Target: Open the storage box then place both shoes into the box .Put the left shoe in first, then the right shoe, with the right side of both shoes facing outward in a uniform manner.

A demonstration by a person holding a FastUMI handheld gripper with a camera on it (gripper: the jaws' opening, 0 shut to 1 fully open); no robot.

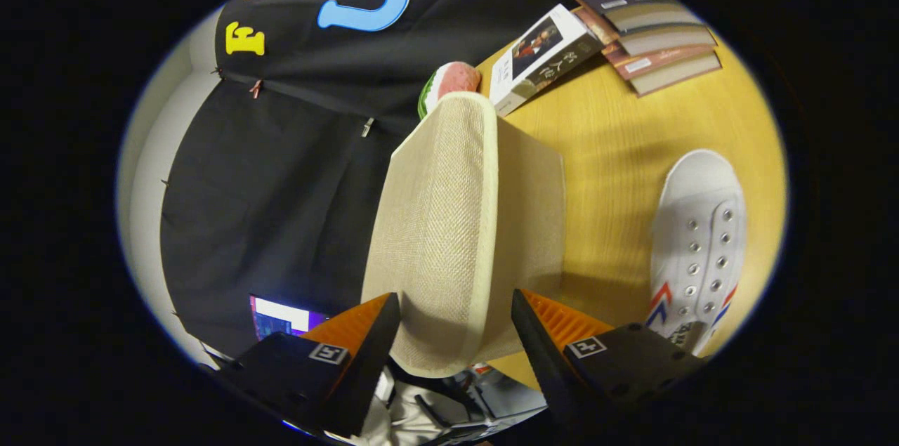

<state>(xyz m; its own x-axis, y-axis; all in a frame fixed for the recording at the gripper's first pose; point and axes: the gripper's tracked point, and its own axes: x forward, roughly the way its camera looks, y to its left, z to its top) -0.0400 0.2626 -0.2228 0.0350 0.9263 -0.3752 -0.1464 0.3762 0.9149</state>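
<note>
- The storage box (456, 221), beige woven fabric with a pale trimmed edge, sits between the 2 fingers and runs ahead of them; its long axis lies along the gripper's forward line.
- The view is rolled, so the wooden table (618, 130) appears off to 1 side of the box, not beneath it.
- The gripper (455, 333) has its fingers spread wide, 1 on each flank of the near end of the box. Whether either pad actually presses on the fabric I cannot tell (a thin gap seems to show beside at least 1 finger).
- Judgement: this is the opening step; the beige panel between the fingers may be the lid or flap, but the pictures do not settle that.
- 1 white shoe (695, 249) with metal eyelets and red-blue side stripes lies on the table beside the box, outboard of 1 finger, lengthwise roughly parallel to the box.
- Beyond the box: a watermelon-slice toy (449, 81), touching or just behind the far end, then a stack of books (646, 31).
</note>
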